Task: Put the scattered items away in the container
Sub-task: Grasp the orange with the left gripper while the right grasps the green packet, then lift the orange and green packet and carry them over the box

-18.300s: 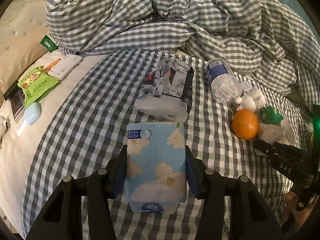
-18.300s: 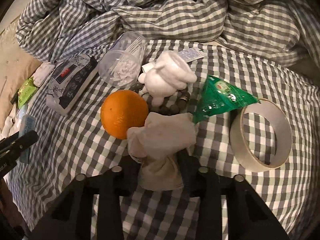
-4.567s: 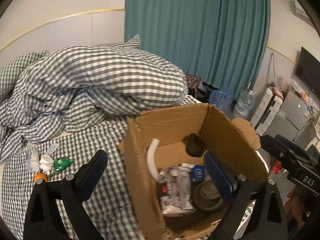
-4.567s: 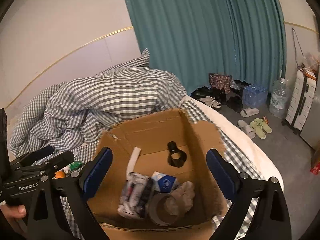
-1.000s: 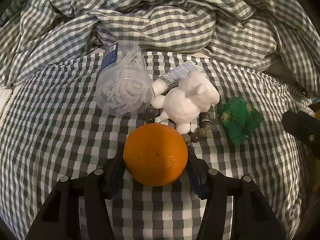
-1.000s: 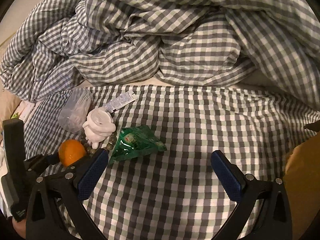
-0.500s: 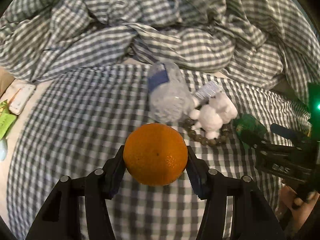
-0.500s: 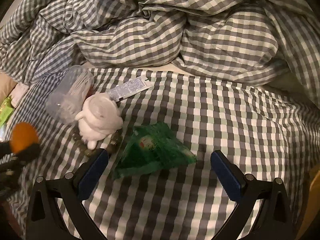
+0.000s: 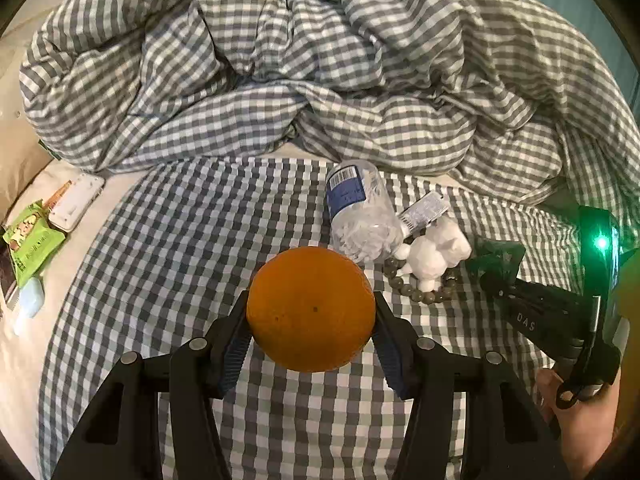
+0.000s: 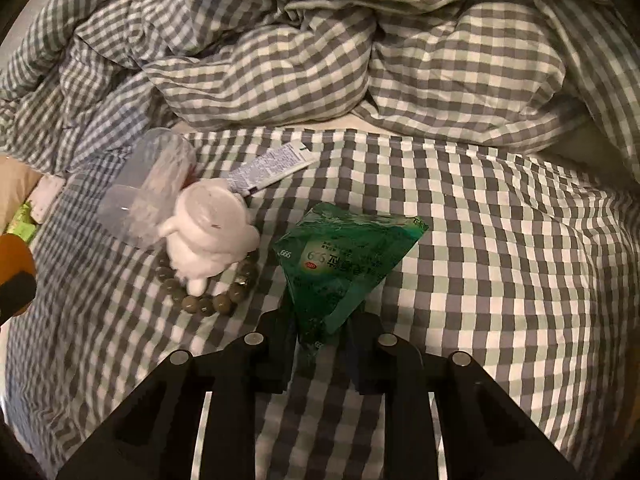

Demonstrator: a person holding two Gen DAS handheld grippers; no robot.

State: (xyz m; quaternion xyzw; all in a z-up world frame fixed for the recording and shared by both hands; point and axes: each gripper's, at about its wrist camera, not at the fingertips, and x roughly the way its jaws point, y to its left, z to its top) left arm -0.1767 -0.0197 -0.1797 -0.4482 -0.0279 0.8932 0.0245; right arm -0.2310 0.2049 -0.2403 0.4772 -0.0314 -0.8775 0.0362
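Landmark: white rounded animal figurine (image 10: pixel 208 226), lying on the grey-and-white checked bed sheet (image 10: pixel 500 240).
Left tongs (image 9: pixel 311 322): clamped on a round orange fruit (image 9: pixel 311 308), one pad on each side at its widest part; the fruit is clear of the sheet, in front of the figurine in the left wrist view.
Orange fruit, handling: judged firm, smooth and fairly heavy; liable to roll out if the grip loosens; the hold across its middle looks sound.
Right tongs (image 10: pixel 320 344): jaws closing, with the near corner of a crinkled green triangular foil sachet (image 10: pixel 344 264) between them; pads appear to touch the foil.
Green sachet, place: flat on the sheet just right of the figurine, not touching it.
Green sachet, handling: judged very light, soft and slippery; the thin corner may slide free, so a bite further into its body would be safer.
String of grey-green round beads (image 10: pixel 208 300): ringed around the figurine's base.
Clear plastic jar of white sticks (image 10: pixel 150 192): on its side, against the figurine's far left.
Small printed tube (image 10: pixel 272 170): behind the figurine, pointing away to the right.
Container: not in view.
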